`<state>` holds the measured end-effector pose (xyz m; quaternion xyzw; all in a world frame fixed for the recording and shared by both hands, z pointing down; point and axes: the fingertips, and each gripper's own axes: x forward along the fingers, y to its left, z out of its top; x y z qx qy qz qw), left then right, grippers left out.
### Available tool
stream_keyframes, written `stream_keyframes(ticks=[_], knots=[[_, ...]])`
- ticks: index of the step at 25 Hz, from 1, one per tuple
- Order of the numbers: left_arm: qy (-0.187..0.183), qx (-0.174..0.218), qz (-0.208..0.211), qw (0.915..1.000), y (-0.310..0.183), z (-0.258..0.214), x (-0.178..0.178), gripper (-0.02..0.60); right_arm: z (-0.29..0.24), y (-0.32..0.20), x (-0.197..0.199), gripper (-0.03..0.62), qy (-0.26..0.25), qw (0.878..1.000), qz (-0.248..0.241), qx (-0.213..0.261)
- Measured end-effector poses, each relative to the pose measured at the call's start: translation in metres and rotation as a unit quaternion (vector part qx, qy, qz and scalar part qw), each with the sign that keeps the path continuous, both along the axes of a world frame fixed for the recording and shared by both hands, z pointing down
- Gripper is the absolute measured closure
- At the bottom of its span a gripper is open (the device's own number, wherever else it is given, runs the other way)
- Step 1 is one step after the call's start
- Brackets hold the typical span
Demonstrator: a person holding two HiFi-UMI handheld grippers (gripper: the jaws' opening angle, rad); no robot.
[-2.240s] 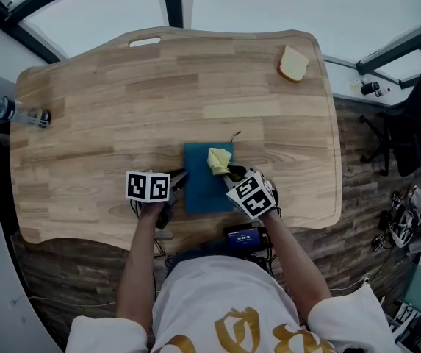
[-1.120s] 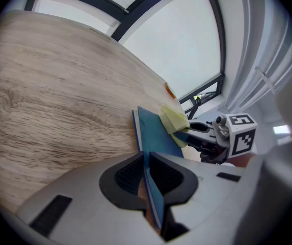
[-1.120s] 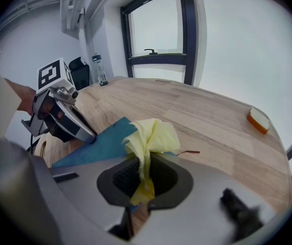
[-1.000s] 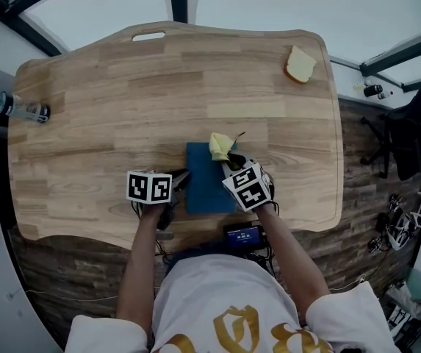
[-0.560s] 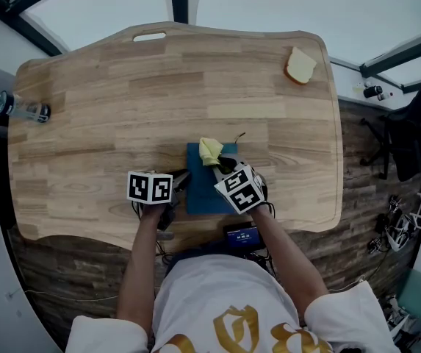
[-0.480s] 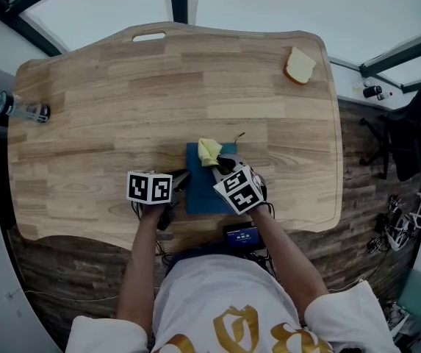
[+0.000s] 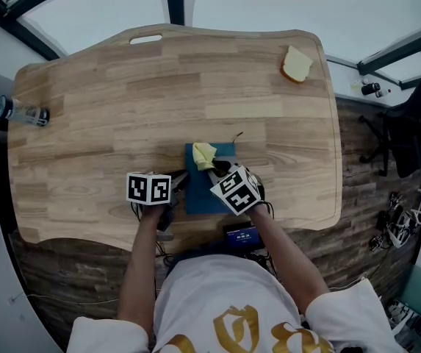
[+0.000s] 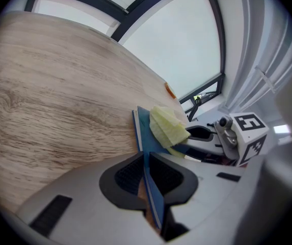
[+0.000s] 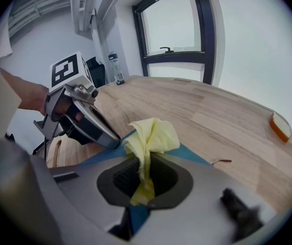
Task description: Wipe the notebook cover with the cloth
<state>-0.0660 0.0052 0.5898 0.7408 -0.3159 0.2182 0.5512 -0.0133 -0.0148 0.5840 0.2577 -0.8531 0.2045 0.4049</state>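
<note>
- Slim blue hard-cover notebook (image 7: 198, 190) lies near the front edge of the pale wood-grain tabletop (image 7: 107, 101), just ahead of the person.
- Left gripper (image 8: 147, 175): fingers clenched on the notebook's left edge, pinning it. The cover looks stiff and smooth, likely a bit slippery, so an edge pinch suits it.
- Right gripper (image 9: 144, 180): fingers grasping a crumpled pale-yellow cloth (image 9: 151, 134), its bunched end on the cover's far left part.
- Cloth looks soft, light and floppy; best held close to the wad so it presses flat.
- Thin dark strand past the notebook's far edge, maybe a bookmark ribbon; too small to tell.
</note>
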Motion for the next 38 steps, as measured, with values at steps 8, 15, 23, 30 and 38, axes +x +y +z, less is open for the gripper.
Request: stream_keyframes(ticks=[8,15,23,30,38], knots=[[0.0,0.0,0.0,1.0,-0.001,0.0,0.0,0.537,0.0,0.02,-0.009,0.554,-0.003,0.999,-0.033,-0.011],[-0.002,0.001,0.0,1.0,0.0,0.0,0.0,0.537,0.0,0.039,-0.015,0.554,-0.016,0.997,-0.068,-0.034],[-0.003,0.001,0.0,1.0,0.0,-0.001,0.0,0.537,-0.001,0.061,-0.02,0.554,-0.021,0.993,-0.097,-0.058],[-0.003,0.004,0.0,1.0,0.0,-0.001,0.001,0.537,-0.001,0.075,-0.021,0.554,-0.032,0.988,-0.133,-0.067],[-0.005,0.005,-0.001,1.0,0.0,-0.001,0.0,0.537,-0.001,0.089,-0.02,0.554,-0.023,0.981,-0.176,-0.08]])
